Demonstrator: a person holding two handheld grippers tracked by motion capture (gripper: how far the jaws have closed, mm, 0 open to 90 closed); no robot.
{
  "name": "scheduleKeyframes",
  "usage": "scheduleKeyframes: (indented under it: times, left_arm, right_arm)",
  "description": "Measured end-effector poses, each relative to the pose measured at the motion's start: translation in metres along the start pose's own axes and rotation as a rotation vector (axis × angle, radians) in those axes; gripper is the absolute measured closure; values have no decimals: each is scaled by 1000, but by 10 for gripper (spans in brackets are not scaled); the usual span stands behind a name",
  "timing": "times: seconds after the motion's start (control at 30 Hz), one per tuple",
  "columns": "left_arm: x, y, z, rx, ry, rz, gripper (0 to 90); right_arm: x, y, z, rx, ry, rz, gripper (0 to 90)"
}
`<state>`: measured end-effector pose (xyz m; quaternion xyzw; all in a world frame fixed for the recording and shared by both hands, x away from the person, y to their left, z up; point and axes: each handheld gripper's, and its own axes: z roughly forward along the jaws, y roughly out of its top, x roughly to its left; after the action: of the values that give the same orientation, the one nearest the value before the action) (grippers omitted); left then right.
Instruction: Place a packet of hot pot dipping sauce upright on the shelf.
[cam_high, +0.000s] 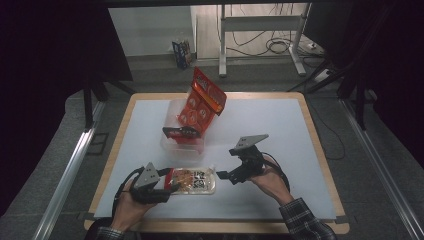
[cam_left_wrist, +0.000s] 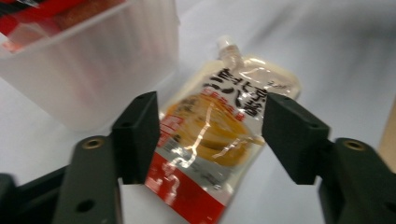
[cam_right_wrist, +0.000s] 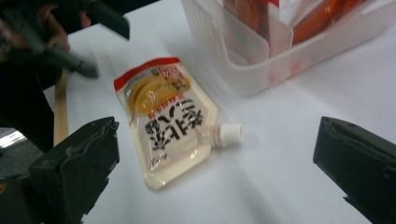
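Two tools are over the near half of the bench (cam_high: 280, 115). Left tool (cam_high: 169, 189): jaws straddle the red end of the pouch (cam_high: 194, 180), one at each side; contact of the pads cannot be confirmed. Right tool (cam_high: 223, 176): jaws spread wide, nothing between them, just beside the pouch's capped spout. Pouch lies flat near the front edge. Clear tub (cam_high: 176, 142) stands behind it toward the bench centre, holding an upright red bag (cam_high: 202, 102).

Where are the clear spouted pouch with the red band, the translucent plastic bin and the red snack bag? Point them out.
clear spouted pouch with the red band (cam_right_wrist: 166, 123): right gripper view, printed middle.
translucent plastic bin (cam_left_wrist: 93, 74): left gripper view, side wall.
red snack bag (cam_high: 202, 102): high view, front face.
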<state>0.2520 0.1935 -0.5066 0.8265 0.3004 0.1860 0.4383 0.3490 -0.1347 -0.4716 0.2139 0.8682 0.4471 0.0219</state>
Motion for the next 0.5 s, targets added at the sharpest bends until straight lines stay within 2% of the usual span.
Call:
scheduleKeyframes:
  times: [0.1, 0.17, 0.27, 0.33, 0.5]
  left_arm:
    - [9, 1, 2, -11, -20, -6, 467]
    - [14, 0, 6, -16, -48, -21, 549]
    - [15, 0, 9, -10, -61, -24, 595]
    - [15, -2, 13, 7, -72, -20, 656]
    - [15, -4, 17, 40, -72, -8, 761]
  right_arm:
    - [3, -7, -2, 11, -8, 9, 16]
    - [6, -13, -3, 20, -11, 11, 20]
    - [7, -17, -3, 26, -17, 14, 22]
    - [7, -20, -1, 40, -12, 26, 23]
    - [7, -22, 3, 57, -5, 32, 24]
